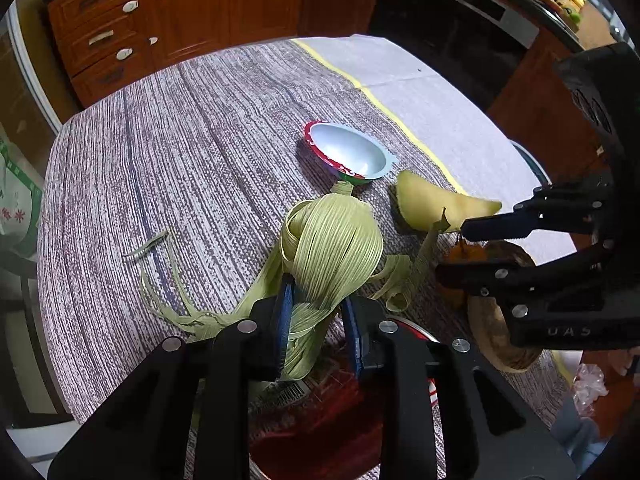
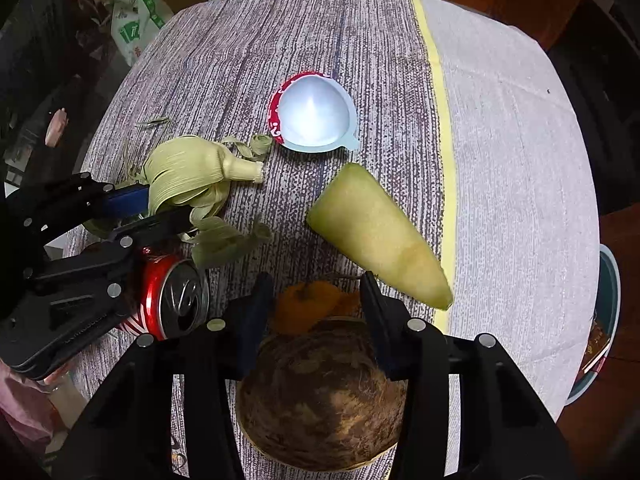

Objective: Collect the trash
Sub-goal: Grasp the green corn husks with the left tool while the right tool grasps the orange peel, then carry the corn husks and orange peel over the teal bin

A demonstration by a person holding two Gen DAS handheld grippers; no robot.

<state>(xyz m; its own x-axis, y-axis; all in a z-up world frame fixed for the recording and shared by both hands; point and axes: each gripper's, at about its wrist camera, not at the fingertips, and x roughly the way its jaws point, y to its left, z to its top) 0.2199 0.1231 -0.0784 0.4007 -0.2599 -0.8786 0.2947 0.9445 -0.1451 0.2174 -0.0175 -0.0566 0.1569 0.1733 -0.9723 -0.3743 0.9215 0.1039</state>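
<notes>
The left gripper [image 1: 316,312] sits at the bottom centre of its own view, its blue-padded fingers clamped on the corn husk [image 1: 332,248], which bulges up between them and trails loose strips to the lower left. In the right wrist view the same left gripper [image 2: 160,208] enters from the left edge, pinching the husk [image 2: 188,172] near its leafy end.

The right gripper [image 2: 316,300] stands at the lower centre of its view with its jaws part-way apart on either side of an orange peel [image 2: 308,300]; whether the pads press it I cannot tell. Just below the peel lies a brown coconut shell [image 2: 324,400].

Outward from there, a red can [image 2: 176,300] lies on its side at the lower left, touching the left gripper's body. A melon rind [image 2: 380,236] lies right of centre, and a pale plastic cup [image 2: 316,116] lies tipped above it.

The collecting looks barely begun: every piece is on the tablecloth [image 2: 500,160], and nothing shows as binned. A teal bin [image 2: 608,320] peeks in at the right edge, well apart from the husk.
</notes>
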